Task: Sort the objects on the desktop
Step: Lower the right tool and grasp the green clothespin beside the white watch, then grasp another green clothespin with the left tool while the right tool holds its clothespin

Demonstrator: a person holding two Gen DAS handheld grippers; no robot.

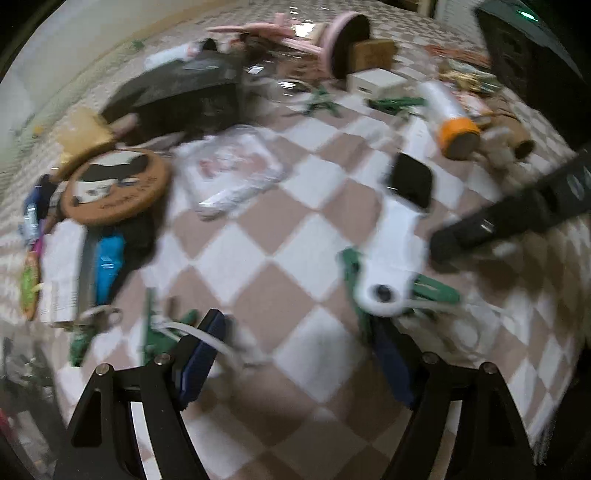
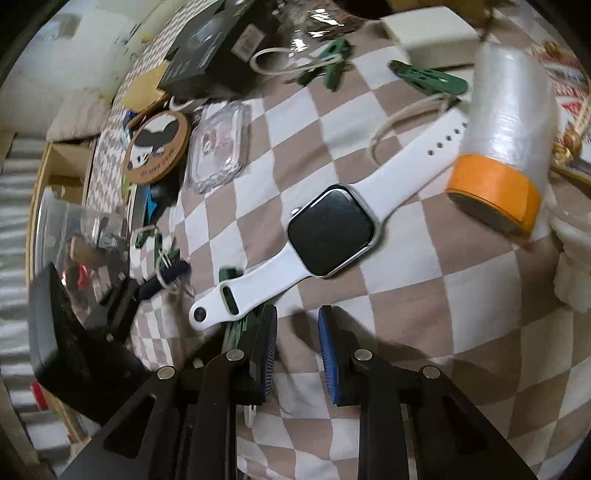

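A white-strapped smartwatch [image 2: 328,229] lies on the checkered cloth, just ahead of my right gripper [image 2: 297,347], which is open and empty, fingers a small gap apart. The watch also shows in the left wrist view [image 1: 399,206], blurred. My left gripper [image 1: 299,354] is open wide and empty above the cloth. A green clothespin [image 2: 236,325] lies partly under the watch strap end, beside my right gripper's left finger. A plastic-film roll with an orange end [image 2: 506,147] lies to the right of the watch. The right gripper's black body [image 1: 517,214] reaches in at the right of the left wrist view.
A round cork coaster with a cartoon face [image 2: 157,147], a clear plastic case [image 2: 218,151], a black box [image 2: 210,48], green clothespins with string [image 2: 432,79] and a white box [image 2: 432,33] lie around. A clear tub [image 2: 81,236] sits at the left edge. Pink objects [image 1: 332,40] lie at the back.
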